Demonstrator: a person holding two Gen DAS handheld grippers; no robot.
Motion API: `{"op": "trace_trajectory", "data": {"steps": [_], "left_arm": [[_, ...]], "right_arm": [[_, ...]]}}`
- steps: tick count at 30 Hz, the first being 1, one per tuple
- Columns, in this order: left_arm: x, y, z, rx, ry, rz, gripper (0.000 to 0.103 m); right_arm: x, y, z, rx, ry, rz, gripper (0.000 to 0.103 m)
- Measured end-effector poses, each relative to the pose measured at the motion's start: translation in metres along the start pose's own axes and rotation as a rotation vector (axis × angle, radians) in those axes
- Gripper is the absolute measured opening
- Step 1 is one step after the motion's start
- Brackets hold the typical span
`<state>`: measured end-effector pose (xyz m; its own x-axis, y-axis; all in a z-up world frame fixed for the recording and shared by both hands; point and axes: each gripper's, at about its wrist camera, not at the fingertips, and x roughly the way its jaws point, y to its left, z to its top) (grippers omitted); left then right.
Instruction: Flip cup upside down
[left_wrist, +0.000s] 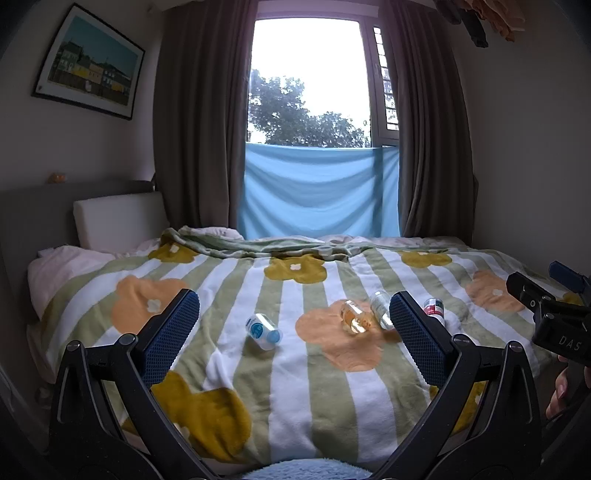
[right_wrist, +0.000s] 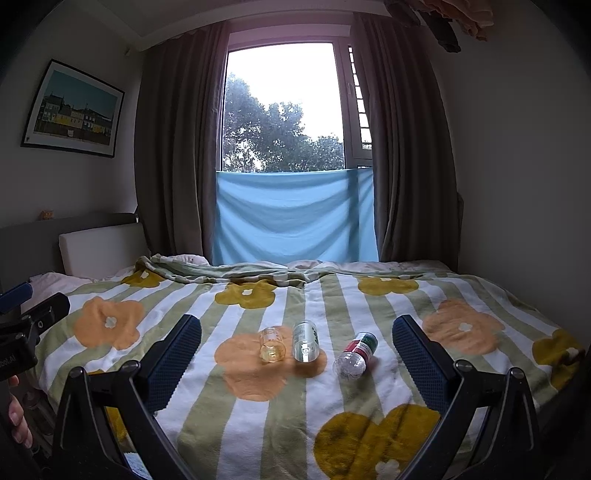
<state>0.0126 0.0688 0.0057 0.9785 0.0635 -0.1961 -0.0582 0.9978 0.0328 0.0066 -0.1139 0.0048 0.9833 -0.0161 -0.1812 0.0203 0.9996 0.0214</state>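
Observation:
Several small vessels lie on their sides on the striped flower blanket (left_wrist: 288, 387). A white cup with blue print (left_wrist: 264, 331) lies left of centre. An amber-tinted clear cup (left_wrist: 354, 316) (right_wrist: 272, 345) lies on an orange flower, touching a clear glass jar (left_wrist: 380, 309) (right_wrist: 306, 340). A small bottle with a red and green label (left_wrist: 434, 308) (right_wrist: 355, 355) lies to the right. My left gripper (left_wrist: 293, 317) is open, held short of the cups with nothing in it. My right gripper (right_wrist: 297, 332) is also open and empty, and the amber cup lies ahead between its fingers.
The bed fills the room up to the window, where a blue cloth (left_wrist: 317, 192) hangs between dark curtains. A white pillow (left_wrist: 118, 218) leans on the headboard at left. A hand (right_wrist: 16, 417) shows at the left edge. Walls stand close on both sides.

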Motion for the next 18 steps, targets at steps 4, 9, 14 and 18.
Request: {"op": "trace_trajectory", "data": {"steps": [4,9,14,18], "left_arm": [[0.0002,0.0000,0.0005,-0.002,0.000,0.000,0.103],[-0.0010,-0.0002,0.0022,-0.003,-0.001,0.000,0.103],[-0.0011,-0.0004,0.0024,-0.005,-0.001,-0.001,0.103],[-0.0019,-0.0009,0.0038,-0.004,0.001,0.000,0.103]], "right_arm": [[-0.0002,0.0003,0.0001,-0.001,-0.001,-0.001,0.103],[-0.0003,0.0013,0.0008,-0.001,-0.004,0.000,0.103],[-0.0005,0.0023,0.0003,-0.002,-0.005,0.000,0.103],[-0.0009,0.0033,-0.0004,0.001,-0.008,0.004,0.103]]}}
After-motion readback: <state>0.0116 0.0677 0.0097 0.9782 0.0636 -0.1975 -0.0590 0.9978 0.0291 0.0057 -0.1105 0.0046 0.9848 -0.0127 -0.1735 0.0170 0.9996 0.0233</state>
